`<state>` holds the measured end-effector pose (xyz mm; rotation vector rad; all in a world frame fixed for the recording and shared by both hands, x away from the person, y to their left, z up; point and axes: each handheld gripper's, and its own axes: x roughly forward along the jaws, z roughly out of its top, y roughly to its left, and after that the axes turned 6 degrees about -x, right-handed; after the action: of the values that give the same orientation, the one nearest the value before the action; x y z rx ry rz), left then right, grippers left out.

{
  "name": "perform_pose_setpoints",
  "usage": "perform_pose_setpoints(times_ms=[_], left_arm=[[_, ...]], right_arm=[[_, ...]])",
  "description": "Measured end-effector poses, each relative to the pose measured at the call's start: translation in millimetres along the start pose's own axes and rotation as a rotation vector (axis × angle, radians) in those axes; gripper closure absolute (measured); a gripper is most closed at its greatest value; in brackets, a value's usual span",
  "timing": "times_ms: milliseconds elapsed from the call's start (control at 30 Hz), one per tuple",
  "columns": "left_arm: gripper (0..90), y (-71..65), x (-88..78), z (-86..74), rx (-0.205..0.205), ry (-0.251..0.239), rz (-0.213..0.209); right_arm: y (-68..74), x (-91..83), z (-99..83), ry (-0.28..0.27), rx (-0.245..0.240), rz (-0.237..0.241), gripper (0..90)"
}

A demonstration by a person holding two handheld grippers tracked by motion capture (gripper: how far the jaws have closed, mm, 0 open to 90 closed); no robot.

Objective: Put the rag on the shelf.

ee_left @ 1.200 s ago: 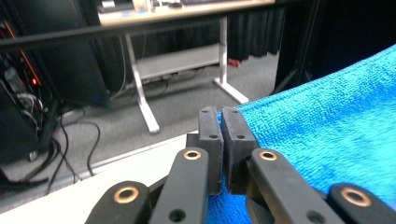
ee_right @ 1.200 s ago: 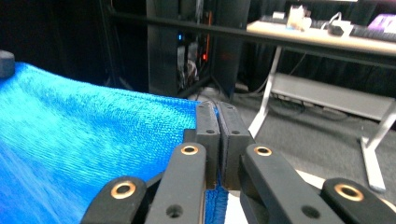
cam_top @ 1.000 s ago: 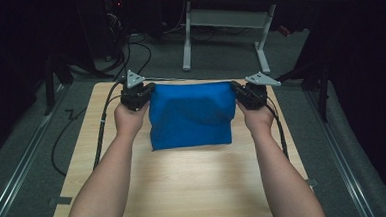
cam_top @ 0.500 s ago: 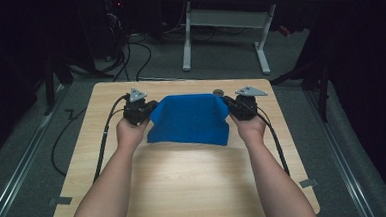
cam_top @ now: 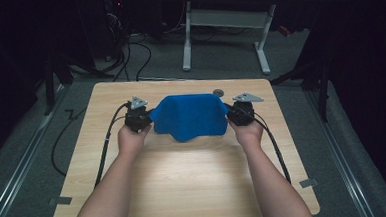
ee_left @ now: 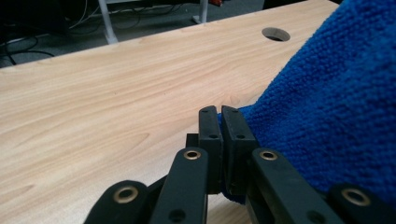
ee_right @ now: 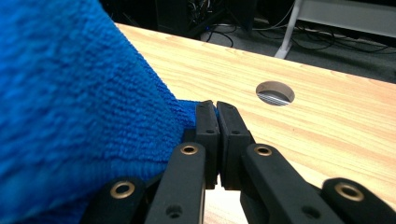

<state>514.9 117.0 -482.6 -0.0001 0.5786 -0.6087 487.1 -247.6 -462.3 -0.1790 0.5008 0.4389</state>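
A blue terry towel (cam_top: pixel 189 116) hangs stretched between my two grippers over the far half of the wooden table (cam_top: pixel 184 174), its lower edge sagging onto the board. My left gripper (cam_top: pixel 146 116) is shut on the towel's left corner; in the left gripper view the jaws (ee_left: pixel 219 119) pinch blue cloth (ee_left: pixel 336 116) that spreads to the right. My right gripper (cam_top: pixel 231 112) is shut on the right corner; in the right gripper view its jaws (ee_right: pixel 215 114) clamp the towel (ee_right: pixel 70 102), which bulks up on the left.
A round cable hole (cam_top: pixel 218 92) sits in the table near its far edge, behind the towel (ee_right: pixel 275 93). Cables trail from both grippers along the table sides. A white desk frame (cam_top: pixel 224 31) stands on the grey floor beyond.
Both hands have come down and toward the table with the towel. The cloth, which hung flat and tall, now sags with its bottom edge on the board.
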Motion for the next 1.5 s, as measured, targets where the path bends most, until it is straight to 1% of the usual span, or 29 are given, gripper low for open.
perform_pose_setpoints(times_ms=[33,100,233,300,367,433,567,633,700,733,800,867,900,933,967,1000,1100,1133,1333,1400,1500], left_arm=[[87.7,0.2,0.8,-1.4,-0.007,0.006,-0.003],[87.6,-0.5,2.7,-3.9,-0.004,0.018,-0.001],[87.3,-0.4,5.0,-9.3,-0.014,0.024,-0.003],[87.1,-0.1,5.1,-11.2,-0.015,0.027,-0.003],[85.3,0.7,3.9,-11.6,-0.027,0.017,-0.005],[82.8,1.5,2.3,-11.1,-0.036,0.010,-0.003],[78.5,3.6,-0.2,-10.5,-0.056,0.015,0.008],[77.7,4.0,-1.9,-10.9,-0.055,0.009,0.011],[76.1,4.2,-3.2,-10.8,-0.052,0.012,0.015],[74.1,4.3,-3.7,-10.7,-0.050,0.010,0.018],[70.8,4.9,-5.1,-10.3,-0.052,0.003,0.021],[65.9,6.9,-6.8,-9.7,-0.068,-0.001,0.025],[64.9,8.0,-7.9,-9.5,-0.069,-0.001,0.035],[63.7,8.9,-9.1,-9.4,-0.070,-0.003,0.041],[63.1,10.9,-10.8,-9.1,-0.070,-0.016,0.050],[61.7,11.5,-12.1,-9.1,-0.081,-0.014,0.052],[59.0,14.3,-17.2,-8.6,-0.083,-0.026,0.070],[58.1,14.6,-17.9,-8.5,-0.083,-0.025,0.072],[54.1,17.8,-24.6,-8.0,-0.083,-0.043,0.083],[52.4,19.3,-25.9,-8.5,-0.095,-0.050,0.080],[51.2,21.8,-27.8,-10.5,-0.098,-0.052,0.092]], right_arm=[[0.1,0.2,-0.7,0.001,-0.003,0.000,88.9],[0.0,0.6,-3.4,0.002,-0.002,-0.004,88.9],[-1.7,2.0,-11.4,0.020,0.012,-0.005,88.8],[-2.3,2.2,-13.4,0.024,0.005,-0.005,88.7],[-2.1,1.7,-14.1,0.027,0.011,0.000,88.0],[-1.7,0.8,-13.2,0.023,0.004,-0.001,87.1],[-1.2,-1.6,-11.3,0.016,-0.004,-0.008,85.7],[-1.1,-3.1,-11.3,0.017,-0.001,-0.010,84.7],[-1.8,-4.8,-11.2,0.016,-0.002,-0.011,81.1],[-2.7,-6.3,-10.9,0.012,-0.002,-0.014,78.1],[-3.7,-8.2,-9.9,0.011,0.001,-0.016,74.8],[-5.4,-11.0,-8.4,0.005,0.000,-0.024,72.1],[-5.5,-12.1,-7.9,0.006,0.008,-0.026,71.6],[-6.7,-13.3,-7.4,0.004,0.002,-0.028,71.2],[-7.5,-14.2,-7.0,0.004,0.001,-0.029,70.8],[-8.4,-15.7,-6.5,0.001,0.003,-0.034,70.2],[-11.4,-19.0,-5.8,-0.008,0.010,-0.040,67.9],[-12.9,-20.8,-5.5,-0.009,0.016,-0.041,67.6],[-16.2,-26.3,-5.7,-0.018,0.015,-0.059,66.4],[-17.4,-27.9,-7.5,-0.025,0.013,-0.070,66.4],[-19.6,-28.7,-11.2,-0.015,0.020,-0.074,66.3]])
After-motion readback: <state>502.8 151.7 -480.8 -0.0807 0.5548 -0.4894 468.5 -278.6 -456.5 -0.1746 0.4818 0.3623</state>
